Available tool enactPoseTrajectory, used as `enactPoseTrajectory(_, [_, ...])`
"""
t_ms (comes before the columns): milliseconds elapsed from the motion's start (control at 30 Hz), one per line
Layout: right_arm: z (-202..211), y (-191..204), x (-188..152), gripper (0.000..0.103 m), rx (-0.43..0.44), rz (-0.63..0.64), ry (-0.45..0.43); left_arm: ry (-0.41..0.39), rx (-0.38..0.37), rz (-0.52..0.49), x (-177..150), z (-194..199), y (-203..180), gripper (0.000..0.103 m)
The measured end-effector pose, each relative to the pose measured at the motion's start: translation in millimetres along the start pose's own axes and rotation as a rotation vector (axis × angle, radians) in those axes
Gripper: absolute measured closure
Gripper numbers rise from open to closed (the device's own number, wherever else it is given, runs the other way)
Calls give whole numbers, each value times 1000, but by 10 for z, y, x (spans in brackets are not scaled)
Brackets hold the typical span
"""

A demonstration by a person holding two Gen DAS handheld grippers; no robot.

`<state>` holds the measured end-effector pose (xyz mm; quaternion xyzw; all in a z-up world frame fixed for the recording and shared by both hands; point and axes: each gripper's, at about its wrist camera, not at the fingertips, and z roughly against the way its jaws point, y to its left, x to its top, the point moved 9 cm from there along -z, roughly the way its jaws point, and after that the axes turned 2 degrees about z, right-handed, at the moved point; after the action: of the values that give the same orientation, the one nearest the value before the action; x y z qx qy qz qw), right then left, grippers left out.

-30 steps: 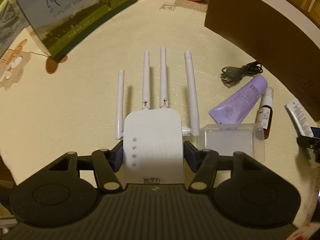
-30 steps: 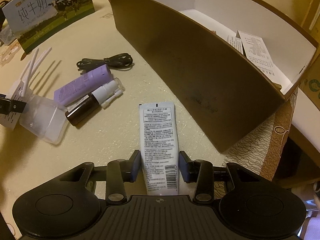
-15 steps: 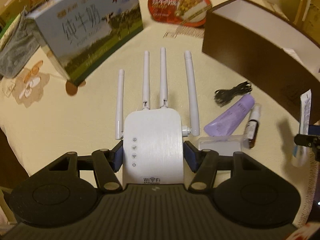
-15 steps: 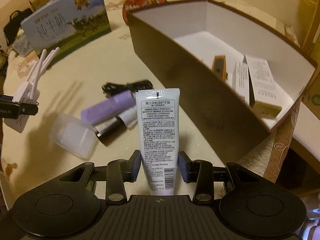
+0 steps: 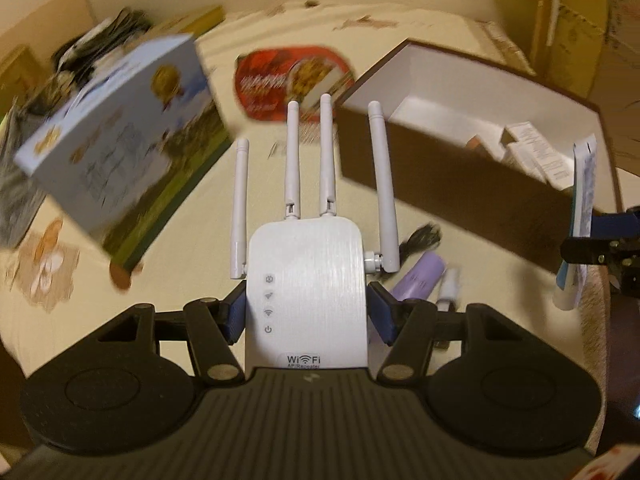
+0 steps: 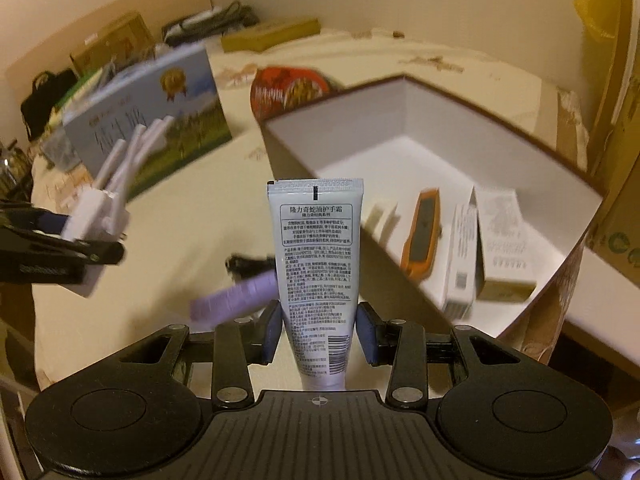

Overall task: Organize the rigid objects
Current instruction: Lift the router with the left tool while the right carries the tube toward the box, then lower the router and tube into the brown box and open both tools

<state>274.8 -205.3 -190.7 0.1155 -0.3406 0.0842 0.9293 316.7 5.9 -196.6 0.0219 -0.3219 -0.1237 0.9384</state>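
My left gripper (image 5: pixel 307 312) is shut on a white WiFi repeater (image 5: pixel 307 280) with several antennas pointing away, held in the air above the table. My right gripper (image 6: pixel 318 330) is shut on a white hand-cream tube (image 6: pixel 318 248), held upright. The brown box with a white inside (image 6: pixel 408 120) lies ahead and to the right of both. In the left wrist view the right gripper and its tube (image 5: pixel 582 216) show at the right edge. In the right wrist view the left gripper with the repeater (image 6: pixel 92 216) shows at the left.
On the table below lie a purple tube (image 5: pixel 418 276), a small spray bottle (image 5: pixel 448 284) and a black cable (image 5: pixel 420 238). The box holds an orange device (image 6: pixel 424 236) and small cartons (image 6: pixel 504 240). A milk carton box (image 5: pixel 120 140) and a red package (image 5: pixel 288 80) stand behind.
Both grippers have risen from the table with their objects. The table and loose items have dropped lower in view, and the inside of the box has come into sight.
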Motion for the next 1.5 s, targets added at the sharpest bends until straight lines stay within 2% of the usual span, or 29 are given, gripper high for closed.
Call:
enactPoseTrajectory(433, [285,-353,715,66,-16,-138,-111,-143,-76,-190,1019,-44,-642,46])
enactPoseTrajectory(600, [275,-538,1011,66,-43,-165,-153,-179,-109,-222,1296,-146,-821,46])
enactPoseTrajectory(767, [126,-746,1167,66,-73,-213,-156,-216,-130,-273,1514,-286,-980,46])
enactPoseTrajectory(1033, [-296,-963,1137,66,-94,-292,-91,-221,-131,-378,1687,-700,-1182,46])
enactPoseTrajectory(1200, [-548,-1069,1065,66,-93,-348,-45,-196,-134,-437,1664,-948,-1252,46])
enactPoseTrajectory(1500, [-922,-1126,874,66,-78,-429,38,-95,-132,-508,1518,-1416,-1312,45])
